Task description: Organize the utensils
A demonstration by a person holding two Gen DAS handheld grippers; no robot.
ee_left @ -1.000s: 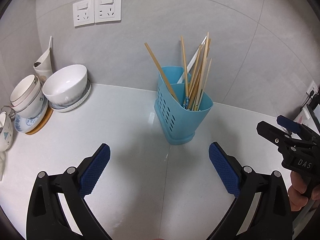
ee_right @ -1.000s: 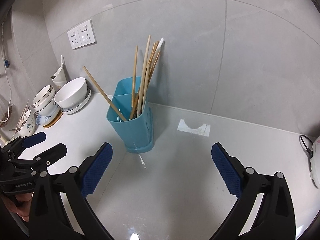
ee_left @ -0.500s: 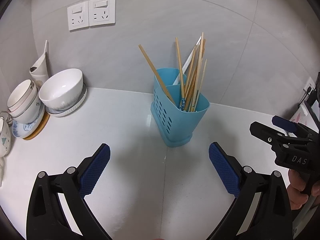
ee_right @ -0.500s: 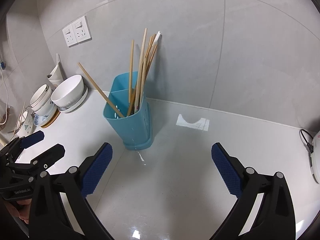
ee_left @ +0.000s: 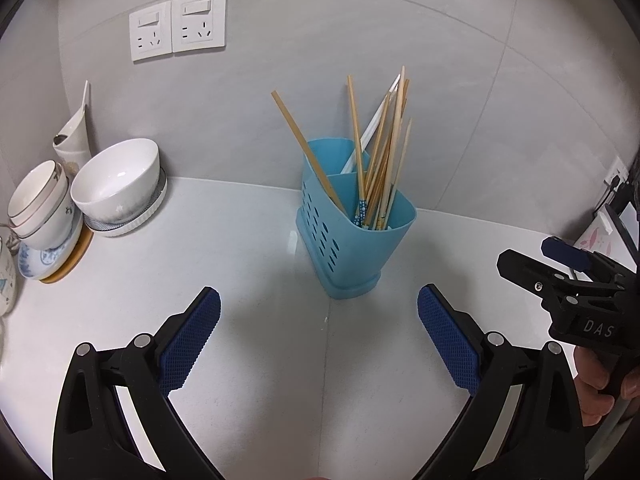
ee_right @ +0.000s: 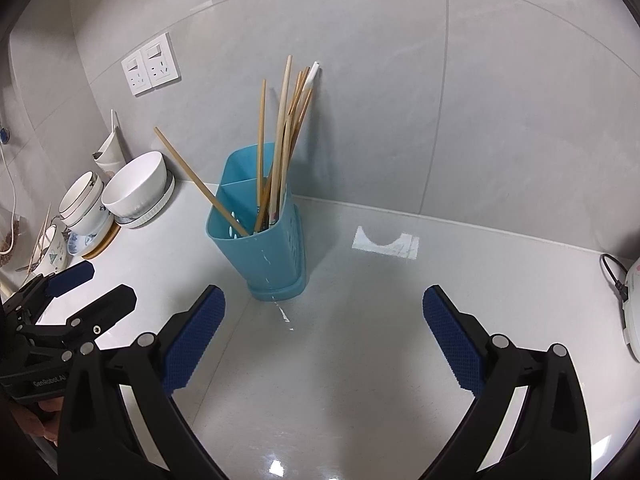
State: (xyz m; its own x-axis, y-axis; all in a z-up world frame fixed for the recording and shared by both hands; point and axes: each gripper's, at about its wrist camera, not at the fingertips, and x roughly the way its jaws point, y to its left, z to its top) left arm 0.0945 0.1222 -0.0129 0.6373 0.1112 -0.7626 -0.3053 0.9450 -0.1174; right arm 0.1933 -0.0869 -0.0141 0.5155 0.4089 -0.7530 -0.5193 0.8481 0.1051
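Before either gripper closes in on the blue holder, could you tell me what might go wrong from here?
1. The blue holder is tall and loaded with chopsticks; a sideways nudge could tip it.
2. One chopstick leans far out to the left, so an approaching left gripper could catch it.
3. The stacked bowls nearby could be knocked.

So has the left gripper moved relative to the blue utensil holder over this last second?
Yes. The left gripper has backed away: in its view the blue utensil holder and wall sockets appear smaller and lower.
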